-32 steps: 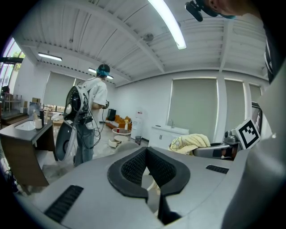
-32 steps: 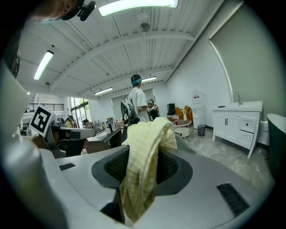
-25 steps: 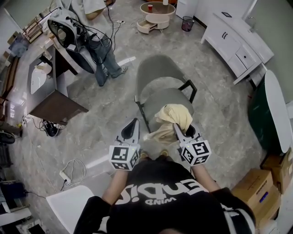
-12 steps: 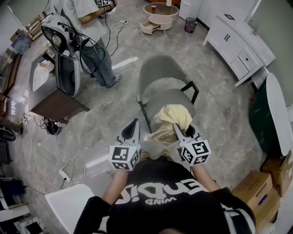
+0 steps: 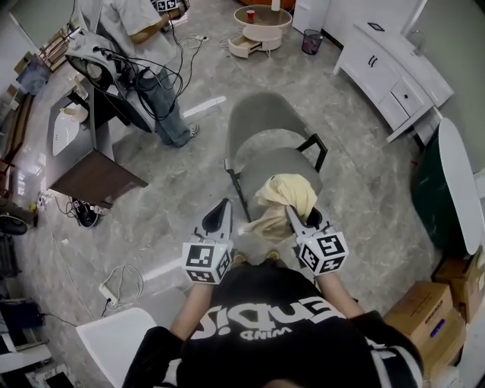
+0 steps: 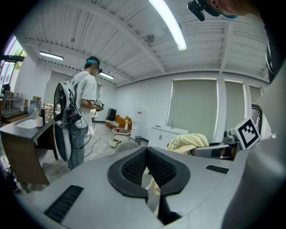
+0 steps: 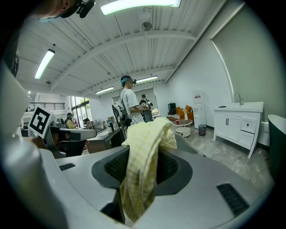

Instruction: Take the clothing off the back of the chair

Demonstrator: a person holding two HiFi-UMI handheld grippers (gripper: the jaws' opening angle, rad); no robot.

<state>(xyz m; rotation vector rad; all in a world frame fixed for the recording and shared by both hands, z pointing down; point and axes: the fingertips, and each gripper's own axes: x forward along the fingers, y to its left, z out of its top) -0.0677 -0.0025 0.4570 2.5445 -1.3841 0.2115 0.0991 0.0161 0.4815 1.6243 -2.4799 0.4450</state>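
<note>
A pale yellow checked garment (image 5: 284,195) hangs bunched from my right gripper (image 5: 292,213), just above the near edge of the grey chair (image 5: 261,121). Whether it still touches the chair I cannot tell. In the right gripper view the garment (image 7: 142,165) is pinched between the jaws of the right gripper (image 7: 142,154), which is shut on it. My left gripper (image 5: 220,206) hovers to the left of the cloth, apart from it. Its jaws meet at the tips with nothing between them in the left gripper view (image 6: 146,151). There the garment (image 6: 187,142) shows off to the right.
A person (image 5: 144,45) wearing cabled gear stands at the upper left beside a dark desk (image 5: 95,178). White cabinets (image 5: 394,68) line the right wall. A round low table (image 5: 261,21) is beyond the chair. Cardboard boxes (image 5: 436,303) sit at the lower right, and cables (image 5: 114,284) lie on the floor.
The person at the upper left has shifted slightly. Both grippers and the garment have stayed where they were.
</note>
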